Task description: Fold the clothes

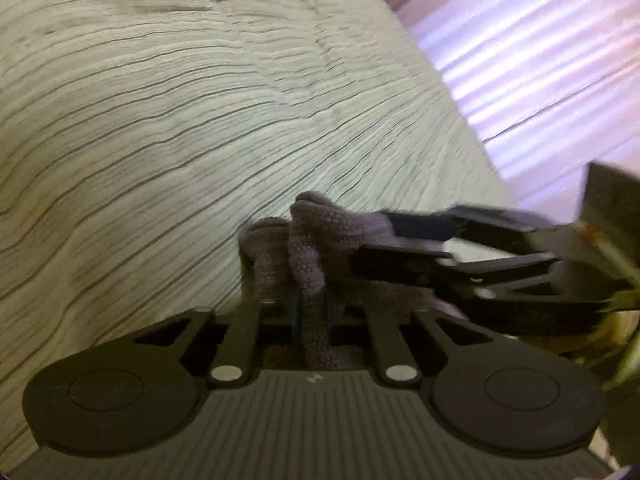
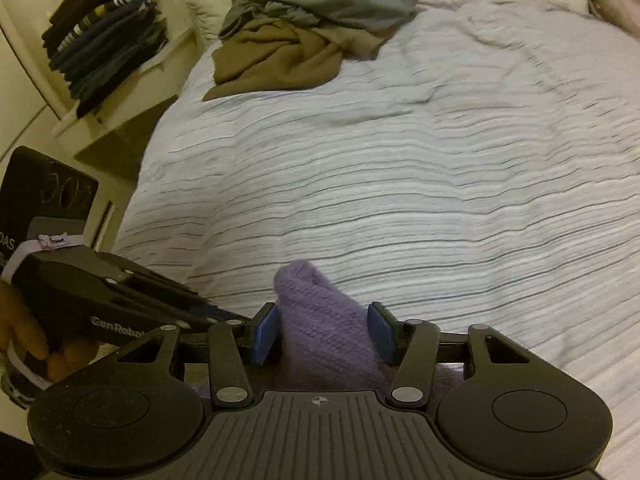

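Observation:
A purple knitted garment (image 2: pixel 324 320) is held up above the striped bed cover (image 2: pixel 400 180). My right gripper (image 2: pixel 324 332) has its blue pads (image 2: pixel 264 334) on either side of a bunched fold of the knit. In the left wrist view the same knit (image 1: pixel 308 256) looks grey-purple, and my left gripper (image 1: pixel 310 300) is shut on a strip of it. The right gripper's fingers (image 1: pixel 420 248) reach in from the right and touch the knit. The left gripper's body (image 2: pixel 100 300) shows at the left of the right wrist view.
A heap of brown and grey clothes (image 2: pixel 312 28) lies at the far end of the bed. A stack of folded dark clothes (image 2: pixel 104 28) sits on a shelf beyond the bed's left side. Pale floor (image 1: pixel 540 60) runs along the bed's right edge.

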The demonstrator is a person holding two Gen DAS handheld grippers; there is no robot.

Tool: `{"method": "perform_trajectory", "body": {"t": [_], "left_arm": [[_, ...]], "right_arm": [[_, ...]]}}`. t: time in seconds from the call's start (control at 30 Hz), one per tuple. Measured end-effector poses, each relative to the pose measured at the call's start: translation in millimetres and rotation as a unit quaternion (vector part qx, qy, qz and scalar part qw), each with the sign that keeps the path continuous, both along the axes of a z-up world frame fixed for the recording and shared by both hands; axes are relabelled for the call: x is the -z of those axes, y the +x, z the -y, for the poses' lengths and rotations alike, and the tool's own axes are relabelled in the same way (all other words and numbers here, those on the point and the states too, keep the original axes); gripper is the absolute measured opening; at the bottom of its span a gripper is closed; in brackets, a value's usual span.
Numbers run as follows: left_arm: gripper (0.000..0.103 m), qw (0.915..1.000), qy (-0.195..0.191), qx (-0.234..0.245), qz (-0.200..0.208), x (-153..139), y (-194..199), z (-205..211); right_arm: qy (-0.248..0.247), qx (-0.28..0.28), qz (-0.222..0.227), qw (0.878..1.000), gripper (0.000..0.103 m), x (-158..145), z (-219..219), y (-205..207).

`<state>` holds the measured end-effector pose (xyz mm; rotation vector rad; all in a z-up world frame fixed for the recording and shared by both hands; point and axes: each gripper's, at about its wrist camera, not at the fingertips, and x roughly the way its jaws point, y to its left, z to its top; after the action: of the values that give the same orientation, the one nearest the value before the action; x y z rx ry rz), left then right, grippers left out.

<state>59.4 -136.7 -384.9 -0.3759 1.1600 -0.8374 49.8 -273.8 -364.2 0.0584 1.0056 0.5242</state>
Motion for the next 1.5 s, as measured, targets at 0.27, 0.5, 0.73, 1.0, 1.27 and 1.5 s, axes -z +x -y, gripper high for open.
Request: {"method": "perform_trajectory", "body": {"t": [0.27,0.5,0.73,1.0,1.27,1.5], "left_arm": [[0.005,0.9969,-0.033,-0.028,0.065,-1,-22,-14],[0.012,0.9982,-0.041,-0.044,0.008,-1,-3,-12],[0.019,0.9956,-0.057,-0.072,-0.020,6,17,-1],[0.007,0.9950,-0.054,-0.078,-0.030,13,21,4],[0.007,0.9975,-0.006,-0.069,-0.008,20,26,16],[0.010,0.9990,0.021,-0.038,0.011,9,30,25]], "right_arm": [[0.248,0.227,-0.135,0.932,0.019,50,68,3],[0.165,0.234,-0.037,0.957,0.055,15,54,-19],[0.140,0.367,-0.025,0.919,0.060,10,163,-47],[0.196,0.388,-0.038,0.900,0.007,45,178,-64],[0.157,0.469,-0.027,0.869,0.005,60,192,-84],[0.109,0.461,-0.013,0.881,0.005,57,190,-88]]}}
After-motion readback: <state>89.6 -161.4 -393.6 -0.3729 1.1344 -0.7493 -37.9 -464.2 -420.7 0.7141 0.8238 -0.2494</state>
